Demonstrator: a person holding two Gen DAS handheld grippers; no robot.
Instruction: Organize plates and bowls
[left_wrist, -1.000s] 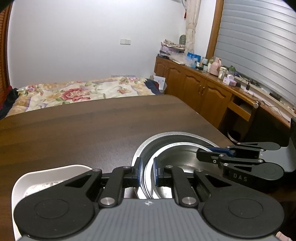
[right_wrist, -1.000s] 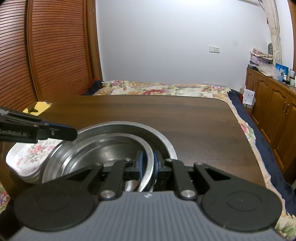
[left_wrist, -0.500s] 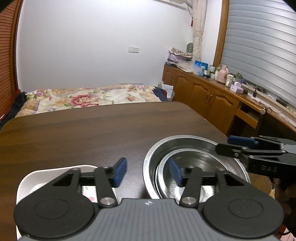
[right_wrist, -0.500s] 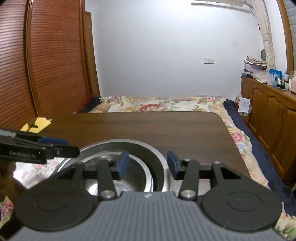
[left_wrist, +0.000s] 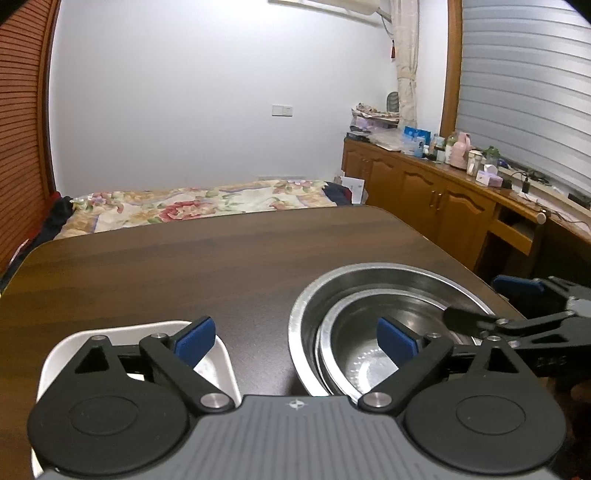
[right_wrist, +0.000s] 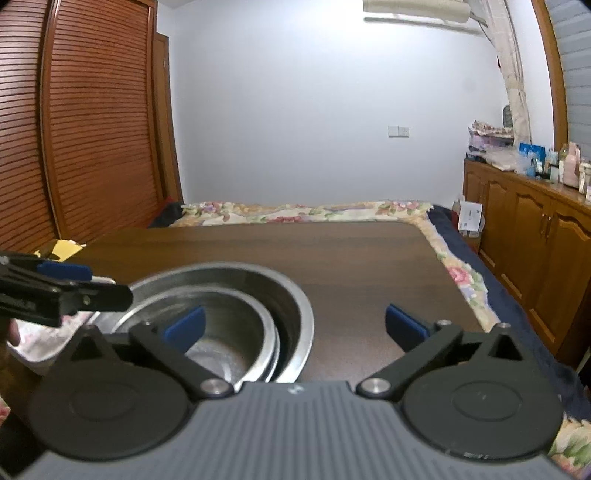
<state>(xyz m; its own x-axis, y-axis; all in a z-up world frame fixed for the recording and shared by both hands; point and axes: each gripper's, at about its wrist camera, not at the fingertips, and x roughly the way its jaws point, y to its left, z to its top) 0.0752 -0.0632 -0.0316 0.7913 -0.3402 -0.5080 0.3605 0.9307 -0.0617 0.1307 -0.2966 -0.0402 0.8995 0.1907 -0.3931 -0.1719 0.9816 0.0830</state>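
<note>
Left wrist view: the left claw (left_wrist: 295, 341) is released, jaws spread wide, empty. Below its left finger lies a white dish (left_wrist: 221, 354); below its right finger sits the small steel bowl (left_wrist: 354, 343), nested inside the large steel bowl (left_wrist: 388, 273). The right claw (left_wrist: 517, 295) enters from the right, over the large bowl's rim.

Right wrist view: the right claw (right_wrist: 295, 325) is likewise released and empty. Only this view shows the floral pattern of the white dish (right_wrist: 37, 332) and a yellow item (right_wrist: 61, 248) beyond it. The nested bowls (right_wrist: 258, 302) lie under its left finger.

Ahead of both claws the counter (left_wrist: 221, 258) is bare to its far edge; its right edge runs close beside the large bowl.
</note>
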